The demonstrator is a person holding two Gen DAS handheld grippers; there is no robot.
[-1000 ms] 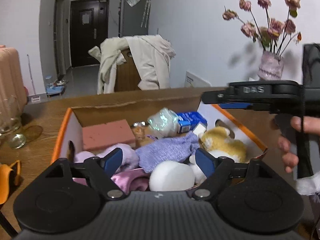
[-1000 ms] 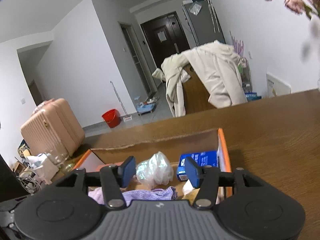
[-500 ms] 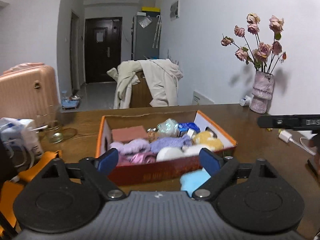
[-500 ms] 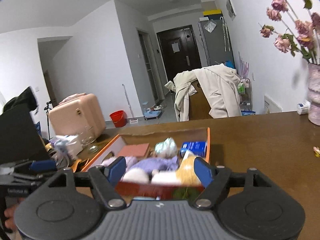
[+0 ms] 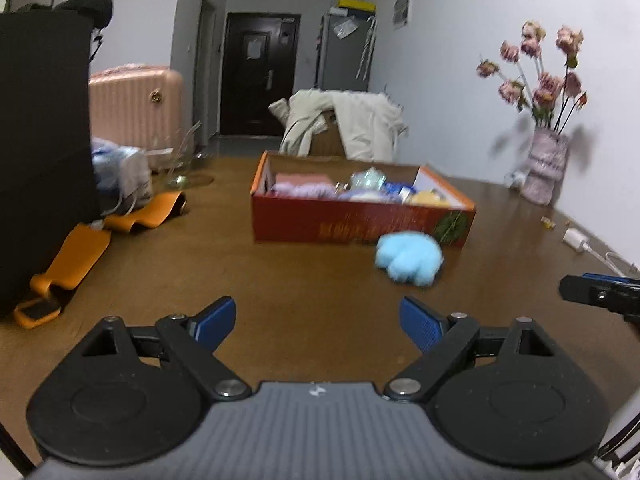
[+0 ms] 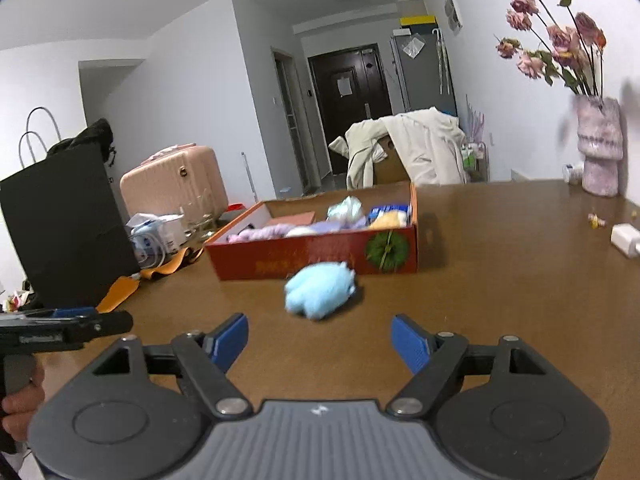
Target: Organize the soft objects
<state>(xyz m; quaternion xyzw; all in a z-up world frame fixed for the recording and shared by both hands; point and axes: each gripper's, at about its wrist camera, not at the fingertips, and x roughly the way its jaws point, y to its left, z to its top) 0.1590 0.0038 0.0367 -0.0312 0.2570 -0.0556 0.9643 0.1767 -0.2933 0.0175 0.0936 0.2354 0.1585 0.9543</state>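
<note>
A red cardboard box [image 5: 360, 222] [image 6: 316, 256] stands on the brown table, filled with several soft things: purple cloth [image 5: 304, 190], a pink block [image 5: 302, 178], a yellow plush [image 5: 430, 198]. A light blue plush toy [image 5: 410, 258] [image 6: 320, 290] lies on the table just in front of the box. My left gripper [image 5: 318, 322] is open and empty, low over the table, well short of the toy. My right gripper [image 6: 320, 338] is open and empty, a little short of the toy.
A black bag [image 5: 40, 160] and an orange strap [image 5: 80, 248] sit at the left. A vase of dried roses [image 5: 544, 172] [image 6: 600, 148] stands at the far right, with a white charger [image 6: 626, 240] near the table's edge. A pink suitcase [image 6: 176, 184] stands beyond the table.
Both grippers have pulled back from over the box and come down toward the table. The box now stands farther off, and the blue plush toy has come into view in front of it.
</note>
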